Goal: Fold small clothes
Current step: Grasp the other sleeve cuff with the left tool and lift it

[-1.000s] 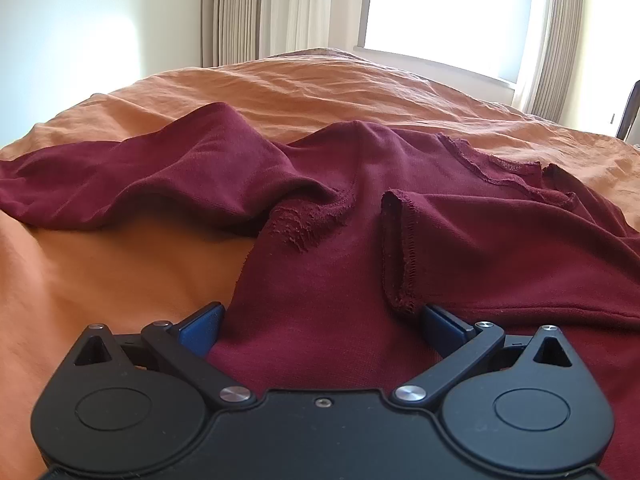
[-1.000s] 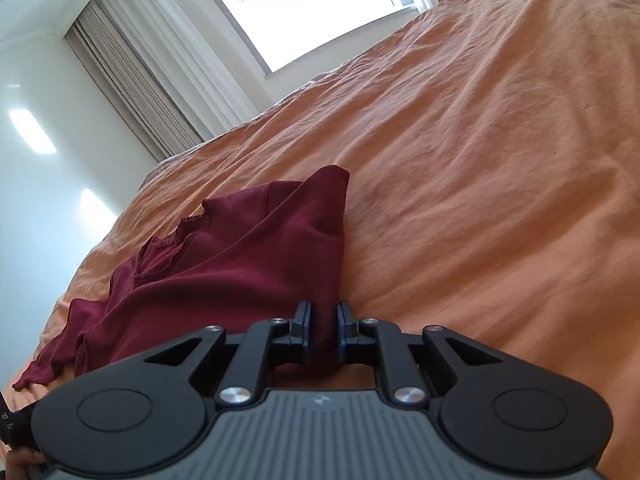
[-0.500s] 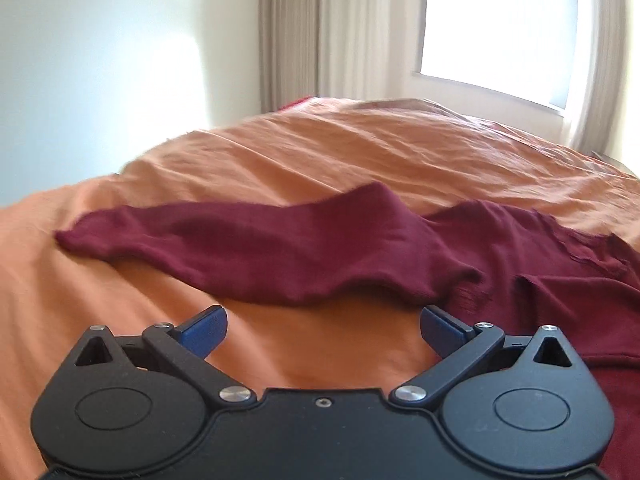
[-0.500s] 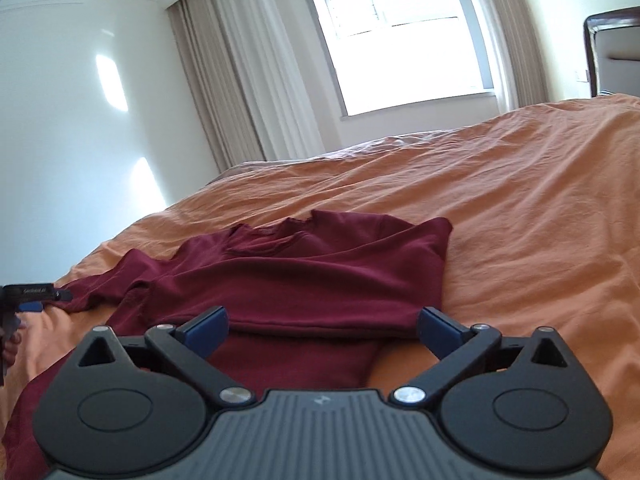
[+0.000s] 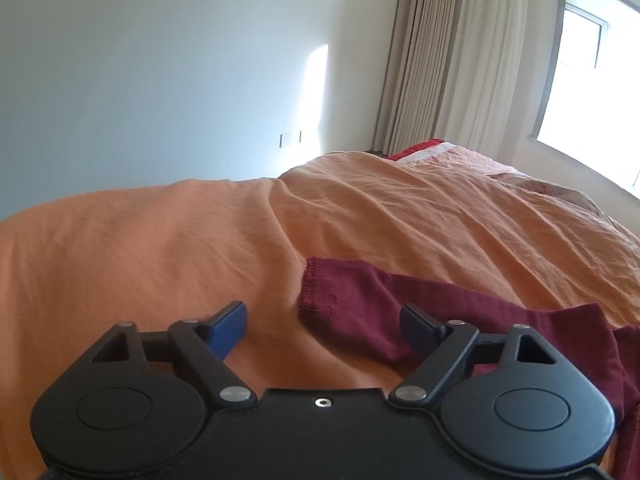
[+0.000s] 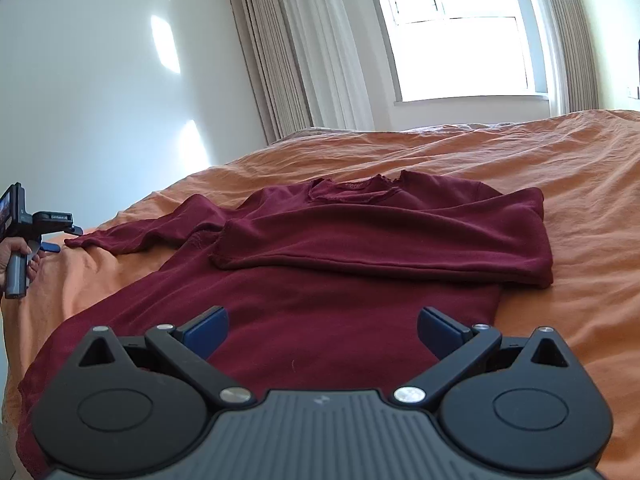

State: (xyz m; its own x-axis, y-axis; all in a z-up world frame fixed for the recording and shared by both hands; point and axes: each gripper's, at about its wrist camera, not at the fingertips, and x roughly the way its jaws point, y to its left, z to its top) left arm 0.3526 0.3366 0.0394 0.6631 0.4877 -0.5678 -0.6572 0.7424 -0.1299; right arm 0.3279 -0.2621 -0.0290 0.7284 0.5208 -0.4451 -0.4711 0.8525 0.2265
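Observation:
A maroon long-sleeved shirt [image 6: 340, 304] lies flat on the orange bedspread [image 6: 580, 184], neckline away from me. One sleeve [image 6: 380, 240] is folded across the chest. The other sleeve [image 6: 140, 232] stretches out to the left. My right gripper [image 6: 323, 330] hovers over the shirt's lower part, open, with nothing pinched. My left gripper [image 5: 323, 326] is at the outstretched sleeve's cuff [image 5: 340, 300]. Its jaws are closing, the cuff lies between them nearer the right pad, and neither pad presses on it. In the right wrist view the left gripper [image 6: 66, 239] shows at the far left, held by a hand [image 6: 12, 256].
The bedspread [image 5: 160, 248] reaches wide around the shirt, with wrinkles. Its left edge drops off near the left gripper. A wall, curtains [image 6: 304, 60] and a bright window [image 6: 460, 28] stand beyond the bed. A red and white cloth [image 5: 420, 150] lies at the bed's far corner.
My right gripper opened off the shirt fabric and drew back; the sleeve now lies folded across the chest. My left gripper swung left along the other sleeve to its cuff, jaws narrower.

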